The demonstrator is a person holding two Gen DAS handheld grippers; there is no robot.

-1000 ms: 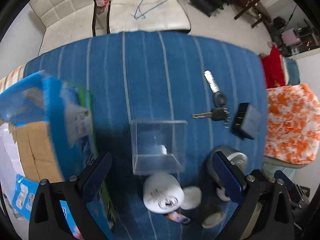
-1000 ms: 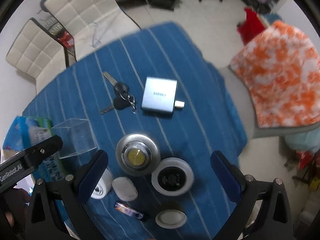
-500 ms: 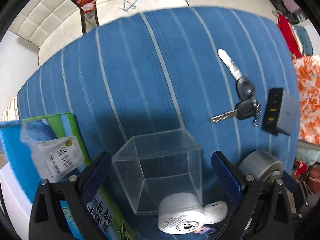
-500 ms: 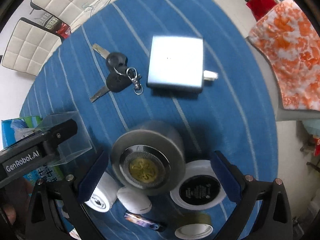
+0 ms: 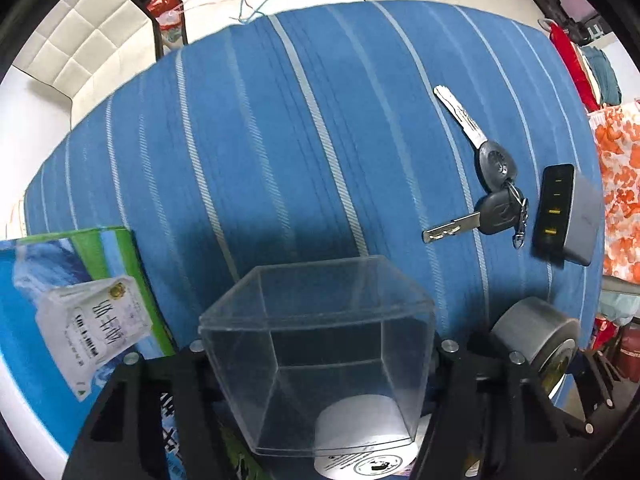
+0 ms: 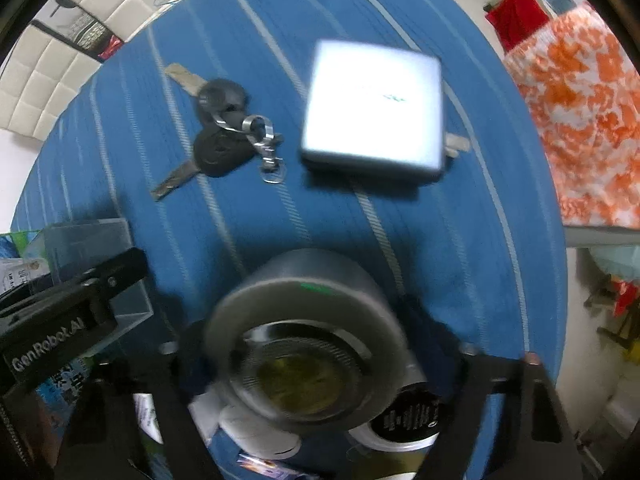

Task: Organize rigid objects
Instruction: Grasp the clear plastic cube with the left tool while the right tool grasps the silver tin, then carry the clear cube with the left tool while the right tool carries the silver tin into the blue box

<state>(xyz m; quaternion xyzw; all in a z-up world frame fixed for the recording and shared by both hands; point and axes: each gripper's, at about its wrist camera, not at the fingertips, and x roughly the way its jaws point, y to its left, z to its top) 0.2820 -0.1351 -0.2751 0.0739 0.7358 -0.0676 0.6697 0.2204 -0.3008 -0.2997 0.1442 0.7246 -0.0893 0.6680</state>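
My left gripper (image 5: pixel 316 354) is shut on a clear plastic box (image 5: pixel 320 344), open side toward the camera, held over the blue striped cloth (image 5: pixel 280 128). The box also shows in the right wrist view (image 6: pixel 96 264) with the left gripper's arm across it. My right gripper (image 6: pixel 316 352) is shut on a silver round tin (image 6: pixel 304 344), blurred by motion; the tin also shows in the left wrist view (image 5: pixel 536 340). A pair of black-headed keys (image 5: pixel 488 196) and a grey hub (image 5: pixel 572 216) lie at the right.
A blue and green carton (image 5: pixel 76 320) lies at the left table edge. A white jar (image 5: pixel 360 452) sits under the clear box. A black-lidded white jar (image 6: pixel 408 420) and a white oval piece (image 6: pixel 256 432) lie under the tin. Cream chairs (image 5: pixel 80 52) stand beyond.
Both grippers have come down and closed: the left onto the clear box, the right onto the silver tin. The tin now fills the right view.
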